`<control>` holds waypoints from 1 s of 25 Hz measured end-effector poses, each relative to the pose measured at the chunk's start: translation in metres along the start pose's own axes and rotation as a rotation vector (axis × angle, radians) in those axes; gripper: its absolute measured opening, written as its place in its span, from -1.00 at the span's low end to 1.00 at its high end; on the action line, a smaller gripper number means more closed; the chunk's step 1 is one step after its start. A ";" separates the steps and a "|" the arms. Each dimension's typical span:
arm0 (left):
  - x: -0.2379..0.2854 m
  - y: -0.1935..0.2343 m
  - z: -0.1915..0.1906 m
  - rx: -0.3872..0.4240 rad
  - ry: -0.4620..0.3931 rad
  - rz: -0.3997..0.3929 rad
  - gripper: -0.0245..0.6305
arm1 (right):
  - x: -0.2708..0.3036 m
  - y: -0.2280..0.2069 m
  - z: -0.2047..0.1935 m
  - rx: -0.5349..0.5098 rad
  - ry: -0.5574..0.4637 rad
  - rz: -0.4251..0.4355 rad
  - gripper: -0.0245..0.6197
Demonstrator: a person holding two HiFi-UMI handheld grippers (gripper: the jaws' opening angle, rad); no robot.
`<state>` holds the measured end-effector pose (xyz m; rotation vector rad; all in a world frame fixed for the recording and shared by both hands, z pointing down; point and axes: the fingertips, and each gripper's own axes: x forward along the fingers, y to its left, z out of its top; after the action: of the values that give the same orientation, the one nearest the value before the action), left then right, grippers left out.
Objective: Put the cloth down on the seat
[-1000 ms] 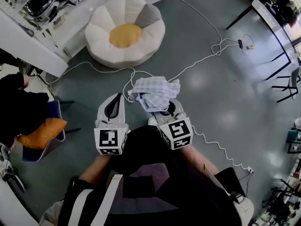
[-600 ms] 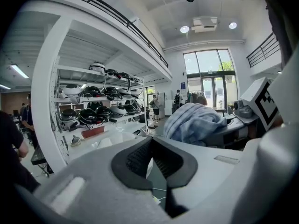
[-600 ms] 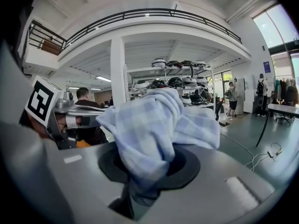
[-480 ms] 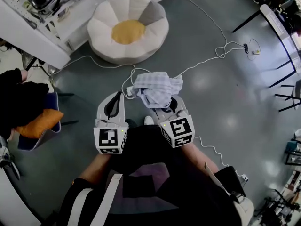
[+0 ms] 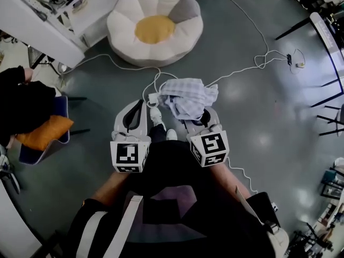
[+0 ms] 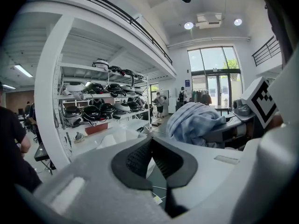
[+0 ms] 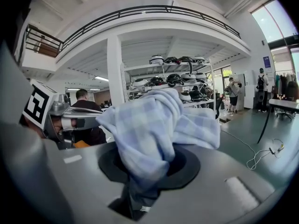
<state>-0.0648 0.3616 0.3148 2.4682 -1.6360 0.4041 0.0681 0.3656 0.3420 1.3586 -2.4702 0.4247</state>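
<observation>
Right gripper view, cloth [image 7: 150, 120] clamped between jaws

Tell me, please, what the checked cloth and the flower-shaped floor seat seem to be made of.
The cloth looks like thin woven fabric, perhaps cotton, with a matte finish: its pale blue-and-white check crumples into soft folds. The seat appears to be a stuffed fabric cushion, also matte: it has puffy cream lobes, one of them grey, round a yellow centre. The exact textile cannot be told.
</observation>
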 end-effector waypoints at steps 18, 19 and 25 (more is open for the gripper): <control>0.116 0.082 0.011 -0.040 0.022 -0.047 -0.93 | 0.118 -0.046 0.037 0.017 0.054 -0.063 -0.56; 0.123 0.087 0.014 -0.038 0.020 -0.051 -0.93 | 0.126 -0.048 0.043 0.015 0.051 -0.066 -0.56; 0.154 0.109 0.029 -0.039 0.005 -0.073 -0.93 | 0.154 -0.060 0.065 0.010 0.042 -0.092 -0.56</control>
<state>-0.1044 0.1754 0.3321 2.4875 -1.5310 0.3654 0.0329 0.1917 0.3489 1.4457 -2.3639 0.4408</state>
